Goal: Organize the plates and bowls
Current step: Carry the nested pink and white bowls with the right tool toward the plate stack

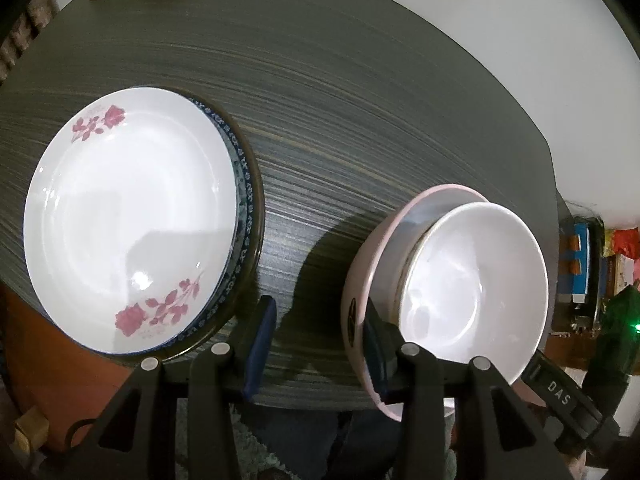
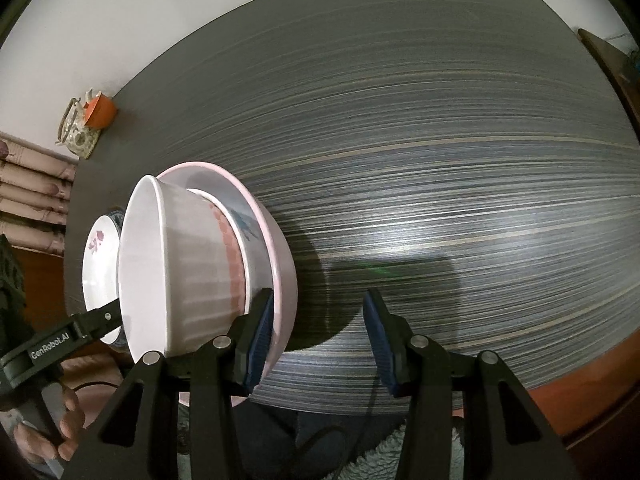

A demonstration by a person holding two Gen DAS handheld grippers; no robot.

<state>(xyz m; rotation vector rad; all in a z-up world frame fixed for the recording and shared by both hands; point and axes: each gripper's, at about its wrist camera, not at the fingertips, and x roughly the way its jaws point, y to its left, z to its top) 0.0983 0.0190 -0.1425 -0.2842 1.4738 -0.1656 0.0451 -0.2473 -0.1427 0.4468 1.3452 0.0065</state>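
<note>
On the table (image 1: 360, 120), a white bowl (image 1: 472, 280) nests inside a pink bowl (image 1: 360, 280). A rose plate (image 1: 128, 216) tops a blue-rimmed plate (image 1: 246, 200). Both the left gripper (image 1: 320, 344) and right gripper (image 2: 320, 340) gape, holding nothing.

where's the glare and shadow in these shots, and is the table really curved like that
Left wrist view: soft highlights on the rose plate and white bowl, whose stack casts a dark shadow on the table. Right wrist view: bright sheen on the tabletop, shadow beside the pink bowl; the bowed grain is fisheye distortion.

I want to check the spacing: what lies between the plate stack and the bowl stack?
Only bare table with a shadow; the left gripper straddles that gap. The left wrist view shows plates and bowls apart.
</note>
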